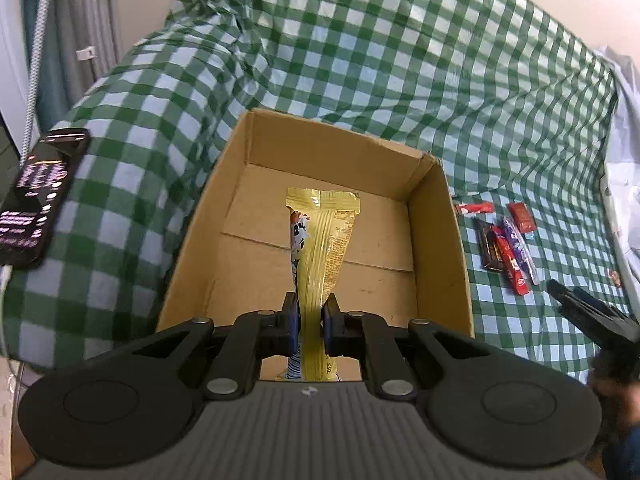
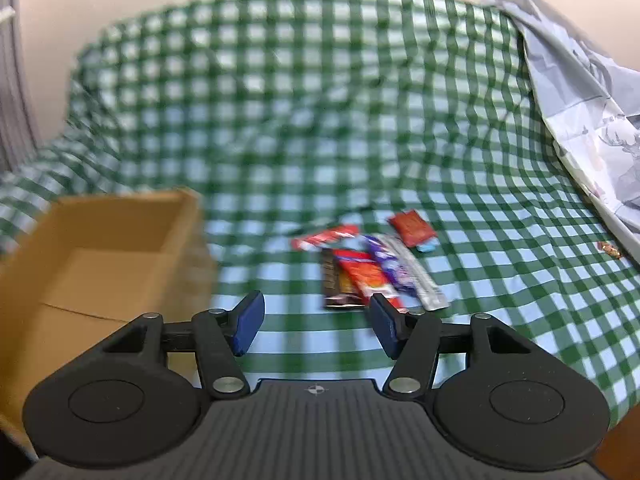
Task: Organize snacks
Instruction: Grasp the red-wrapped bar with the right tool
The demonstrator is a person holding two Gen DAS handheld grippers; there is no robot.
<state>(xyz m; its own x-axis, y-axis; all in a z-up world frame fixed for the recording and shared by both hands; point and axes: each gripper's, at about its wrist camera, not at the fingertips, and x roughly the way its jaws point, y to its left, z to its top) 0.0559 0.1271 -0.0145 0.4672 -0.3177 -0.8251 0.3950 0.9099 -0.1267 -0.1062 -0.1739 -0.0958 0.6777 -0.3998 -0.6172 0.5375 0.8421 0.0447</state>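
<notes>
Left gripper (image 1: 310, 312), jaws clenched on a long yellow foil snack packet (image 1: 324, 240), holds it above the open brown cardboard box (image 1: 438, 240). Right gripper (image 2: 316, 320), jaws spread and empty, hangs near loose red, brown and purple snack bars (image 2: 368, 272) on the green-checked cloth (image 2: 320, 120).

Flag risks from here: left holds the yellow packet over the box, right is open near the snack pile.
1. The yellow packet hangs from the left gripper by a narrow pinch; it could slip before it lies flat in the cardboard box.
2. Snacks overlap, so the open right gripper may drag the purple bar with the red bar.
</notes>
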